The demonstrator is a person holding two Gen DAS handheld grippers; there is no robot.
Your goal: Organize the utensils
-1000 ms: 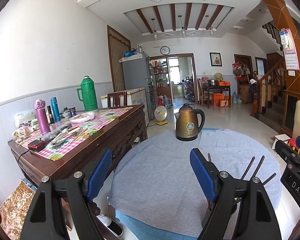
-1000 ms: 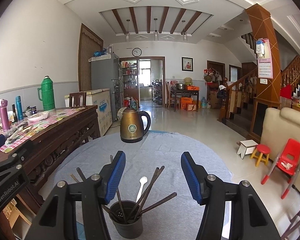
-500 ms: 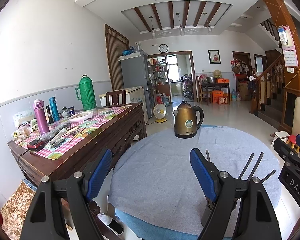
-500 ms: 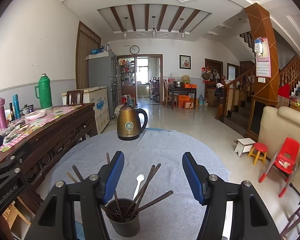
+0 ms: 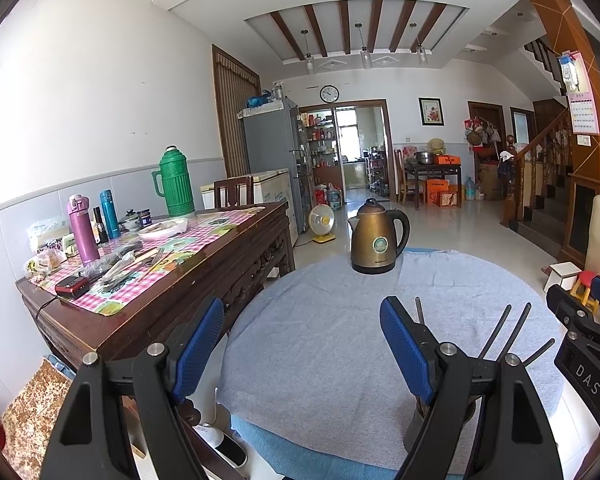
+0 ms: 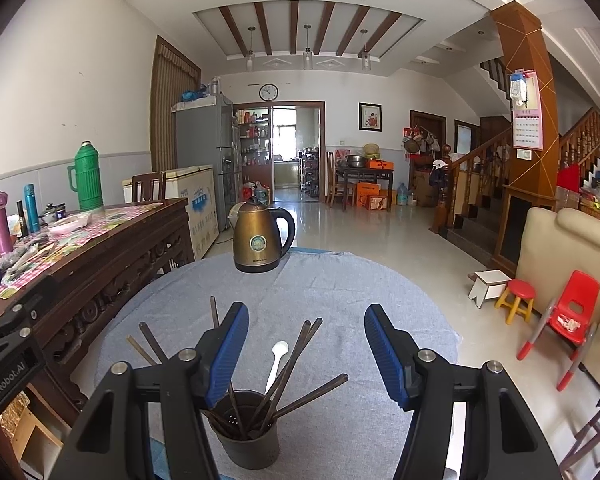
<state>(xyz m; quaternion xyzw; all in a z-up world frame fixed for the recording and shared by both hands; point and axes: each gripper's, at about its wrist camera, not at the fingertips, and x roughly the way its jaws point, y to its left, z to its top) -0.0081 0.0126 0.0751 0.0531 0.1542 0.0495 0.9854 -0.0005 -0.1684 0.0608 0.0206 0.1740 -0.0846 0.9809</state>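
**Round table, utensil holder, two grippers**

Dark cylindrical utensil holder on grey cloth-covered round table; splayed dark chopsticks and a white spoon inside. Bronze metal kettle at far edge. Carved wooden sideboard left. Left gripper and right gripper both spread, empty

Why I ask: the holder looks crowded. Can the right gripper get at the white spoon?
Probably yes. The right gripper is open and empty just above the utensil holder; the white spoon stands between its jaws, though dark chopsticks lean close beside it.
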